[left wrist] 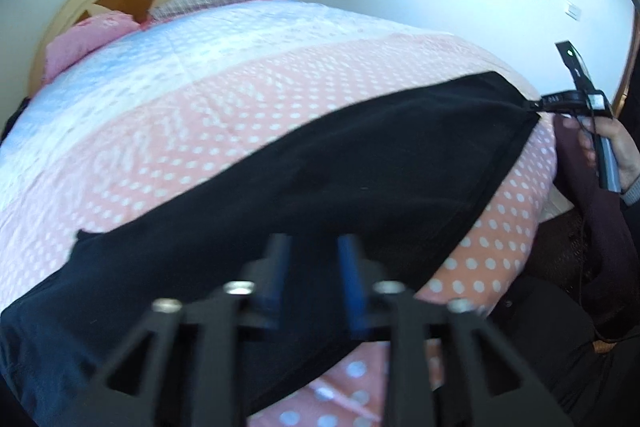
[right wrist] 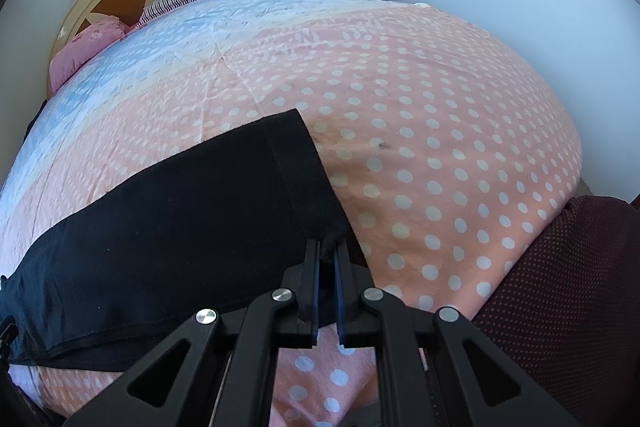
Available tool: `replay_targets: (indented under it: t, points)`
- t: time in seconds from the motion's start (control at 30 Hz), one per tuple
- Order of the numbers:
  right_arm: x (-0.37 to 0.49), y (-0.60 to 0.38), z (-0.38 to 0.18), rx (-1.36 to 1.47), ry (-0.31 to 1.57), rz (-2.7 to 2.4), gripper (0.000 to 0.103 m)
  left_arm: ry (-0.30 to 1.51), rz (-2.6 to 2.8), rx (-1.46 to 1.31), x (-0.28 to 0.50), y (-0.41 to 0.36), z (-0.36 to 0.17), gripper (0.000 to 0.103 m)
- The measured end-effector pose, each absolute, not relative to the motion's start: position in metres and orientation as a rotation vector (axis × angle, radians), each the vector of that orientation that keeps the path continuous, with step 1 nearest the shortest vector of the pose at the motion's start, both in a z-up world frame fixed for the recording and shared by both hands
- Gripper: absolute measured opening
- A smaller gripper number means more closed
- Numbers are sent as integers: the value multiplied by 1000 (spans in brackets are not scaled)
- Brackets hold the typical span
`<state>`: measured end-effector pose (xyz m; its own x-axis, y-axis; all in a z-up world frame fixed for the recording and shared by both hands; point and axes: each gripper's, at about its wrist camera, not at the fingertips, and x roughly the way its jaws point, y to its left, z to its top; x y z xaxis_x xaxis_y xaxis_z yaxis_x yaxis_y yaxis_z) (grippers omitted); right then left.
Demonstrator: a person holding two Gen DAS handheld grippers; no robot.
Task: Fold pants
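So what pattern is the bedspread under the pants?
White polka dots on pink bedspread, clearest in the right wrist view.

- Pants (right wrist: 168,219): black, soft fabric, spread flat in a long band across the bedspread.
- One end shows a stitched hem, its near corner bunched between the right gripper's (right wrist: 328,253) fingers.
- The rest stretches left of that gripper, under the left gripper (left wrist: 314,247).

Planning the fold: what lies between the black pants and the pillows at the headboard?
Only bare polka-dot quilt between black pants and pillows, seen in both wrist views.
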<state>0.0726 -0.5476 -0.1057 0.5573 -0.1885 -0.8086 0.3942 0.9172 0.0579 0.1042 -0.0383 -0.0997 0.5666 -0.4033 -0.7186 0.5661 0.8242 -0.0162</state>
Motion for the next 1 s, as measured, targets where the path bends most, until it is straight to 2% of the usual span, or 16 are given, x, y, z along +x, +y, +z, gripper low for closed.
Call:
replay_targets:
  t: [0.03, 0.23, 0.3, 0.33, 0.4, 0.47, 1.0]
  points:
    - [73, -547, -106, 242, 919, -348, 6, 752, -531, 237, 102, -32, -98, 67]
    - [75, -543, -107, 217, 922, -356, 7, 790, -338, 253, 113, 5, -110, 66]
    - [76, -542, -106, 209, 933, -357, 11, 822, -291, 229, 119, 17, -115, 66]
    - [76, -542, -105, 204, 943, -361, 15, 830, -264, 222, 121, 22, -116, 66]
    - [75, -540, -101, 179, 943, -374, 43, 841, -240, 192, 123, 29, -118, 66]
    - [72, -539, -96, 174, 926, -386, 53, 845, -223, 159, 125, 36, -118, 67]
    - [67, -544, -91, 205, 889, -409, 53, 849, -163, 116, 132, 48, -124, 67]
